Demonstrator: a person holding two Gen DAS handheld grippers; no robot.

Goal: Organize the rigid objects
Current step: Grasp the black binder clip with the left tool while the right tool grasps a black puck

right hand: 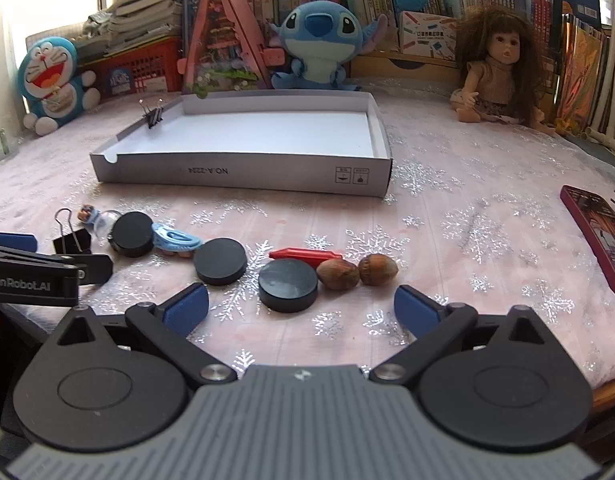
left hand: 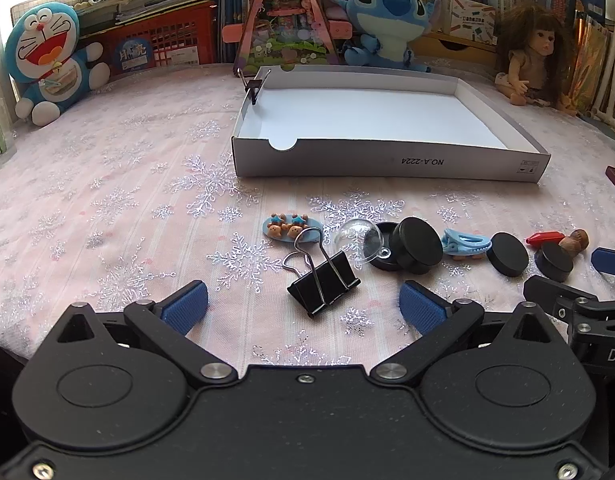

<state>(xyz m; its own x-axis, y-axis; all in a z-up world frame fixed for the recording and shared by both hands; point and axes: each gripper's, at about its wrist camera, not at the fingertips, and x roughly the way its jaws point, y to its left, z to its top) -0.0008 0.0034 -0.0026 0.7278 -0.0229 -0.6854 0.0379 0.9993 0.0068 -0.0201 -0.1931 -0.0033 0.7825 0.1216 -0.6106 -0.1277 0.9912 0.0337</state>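
Note:
A white cardboard tray point(left hand: 387, 162) point(right hand: 243, 174) stands on the pink snowflake cloth, with a small binder clip point(left hand: 252, 88) point(right hand: 154, 117) on its left wall. In front lies a row of small items: a black binder clip point(left hand: 323, 278) point(right hand: 72, 240), a blue bear clip point(left hand: 285, 229), a clear dome point(left hand: 357, 236), black round lids point(left hand: 419, 250) point(right hand: 288, 285) point(right hand: 220, 261), a light-blue hair clip point(left hand: 465, 243) point(right hand: 175, 239), a red piece point(right hand: 305, 255) and two nuts point(right hand: 377, 269). My left gripper point(left hand: 303, 304) is open just before the binder clip. My right gripper point(right hand: 301, 304) is open just before a lid.
Plush toys point(left hand: 47, 64) point(right hand: 319, 46), a doll point(right hand: 499, 64), a pink house toy point(left hand: 285, 20), a red basket and books line the back. A dark red phone-like object point(right hand: 595, 232) lies at the right edge.

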